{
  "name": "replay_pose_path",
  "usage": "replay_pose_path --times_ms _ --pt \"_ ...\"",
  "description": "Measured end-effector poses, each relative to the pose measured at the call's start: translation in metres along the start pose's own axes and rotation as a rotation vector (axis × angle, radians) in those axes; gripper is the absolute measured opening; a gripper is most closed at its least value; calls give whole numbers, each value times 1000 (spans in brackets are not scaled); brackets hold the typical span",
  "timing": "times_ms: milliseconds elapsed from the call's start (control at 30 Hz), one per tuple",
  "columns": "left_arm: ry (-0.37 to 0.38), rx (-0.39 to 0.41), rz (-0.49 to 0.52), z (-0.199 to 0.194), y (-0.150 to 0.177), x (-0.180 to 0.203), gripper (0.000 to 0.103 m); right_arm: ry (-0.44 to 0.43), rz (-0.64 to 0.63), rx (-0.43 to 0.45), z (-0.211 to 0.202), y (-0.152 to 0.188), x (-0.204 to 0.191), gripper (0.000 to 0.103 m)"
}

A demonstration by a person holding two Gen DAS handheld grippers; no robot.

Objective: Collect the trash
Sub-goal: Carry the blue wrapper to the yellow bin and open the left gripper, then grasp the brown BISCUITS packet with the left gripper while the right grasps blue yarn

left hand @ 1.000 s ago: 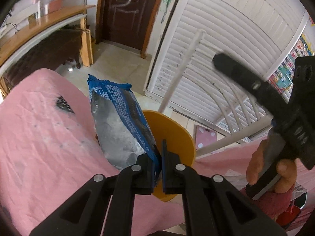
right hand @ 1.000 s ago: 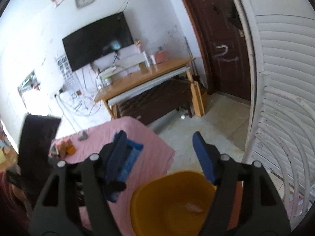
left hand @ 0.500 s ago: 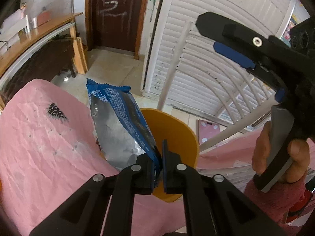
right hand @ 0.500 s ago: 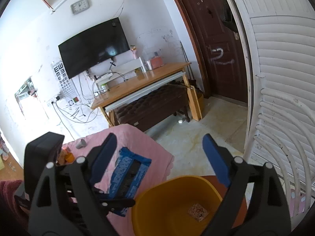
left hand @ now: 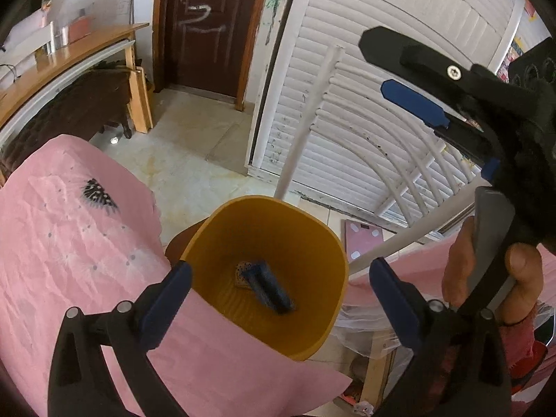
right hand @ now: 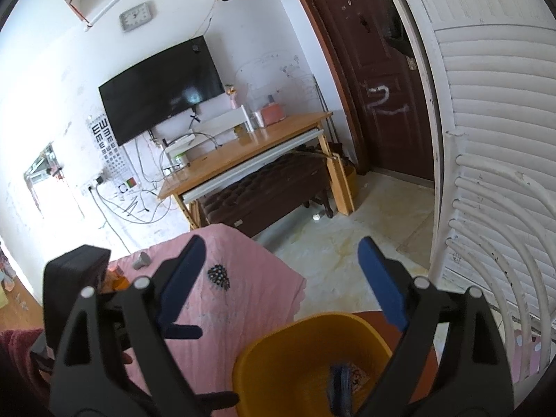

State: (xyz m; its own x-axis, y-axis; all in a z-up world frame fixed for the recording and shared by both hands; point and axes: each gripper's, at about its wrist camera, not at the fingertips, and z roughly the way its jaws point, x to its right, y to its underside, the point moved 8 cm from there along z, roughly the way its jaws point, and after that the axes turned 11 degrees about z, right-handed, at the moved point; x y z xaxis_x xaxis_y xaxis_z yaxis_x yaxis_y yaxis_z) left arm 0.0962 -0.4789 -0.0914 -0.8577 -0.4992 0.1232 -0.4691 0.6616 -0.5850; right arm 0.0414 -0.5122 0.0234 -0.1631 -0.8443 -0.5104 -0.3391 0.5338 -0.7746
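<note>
A yellow bin (left hand: 323, 243) stands beside the pink-covered table (left hand: 69, 243). A blue snack wrapper (left hand: 269, 288) lies inside it on a small patterned scrap (left hand: 240, 271). My left gripper (left hand: 278, 299) is open and empty, just above the bin's near rim. My right gripper (right hand: 281, 271) is open and empty above the bin (right hand: 278, 361), where the wrapper (right hand: 340, 389) shows blurred. In the left wrist view the right gripper (left hand: 410, 97) is at the upper right, held by a hand (left hand: 486, 271).
A white louvred door (left hand: 382, 69) and white chair rails (left hand: 399, 160) stand behind the bin. A wooden desk (right hand: 250, 153) with a dark bench (right hand: 264, 191) is across the tiled floor. A small grey object (right hand: 140, 260) and orange items (right hand: 116, 279) sit on the table.
My left gripper opened and let go of the blue wrapper, which dropped into the yellow bin. The right gripper stayed open and rose a little.
</note>
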Motion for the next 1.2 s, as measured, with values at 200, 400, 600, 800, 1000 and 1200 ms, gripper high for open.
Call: replay_pose_path --times_ms 200,400,600,800,1000,1200 --pt "-21 74 -49 -39 11 -15 96 -34 -12 21 -1 0 -16 91" --pt "-156 158 -101 -100 34 -61 96 -74 -94 -20 18 19 -67 96" --pt "-298 193 -194 -163 88 -120 96 -145 -153 -97 39 51 -124 96" --pt "-418 206 -273 -221 141 -172 96 -225 -223 -187 57 93 -189 97" --pt "-505 206 -347 -267 191 -219 96 -263 -284 -289 76 139 -237 97" --pt "-518 177 -399 -271 223 -238 96 -271 -342 -370 88 178 -270 97"
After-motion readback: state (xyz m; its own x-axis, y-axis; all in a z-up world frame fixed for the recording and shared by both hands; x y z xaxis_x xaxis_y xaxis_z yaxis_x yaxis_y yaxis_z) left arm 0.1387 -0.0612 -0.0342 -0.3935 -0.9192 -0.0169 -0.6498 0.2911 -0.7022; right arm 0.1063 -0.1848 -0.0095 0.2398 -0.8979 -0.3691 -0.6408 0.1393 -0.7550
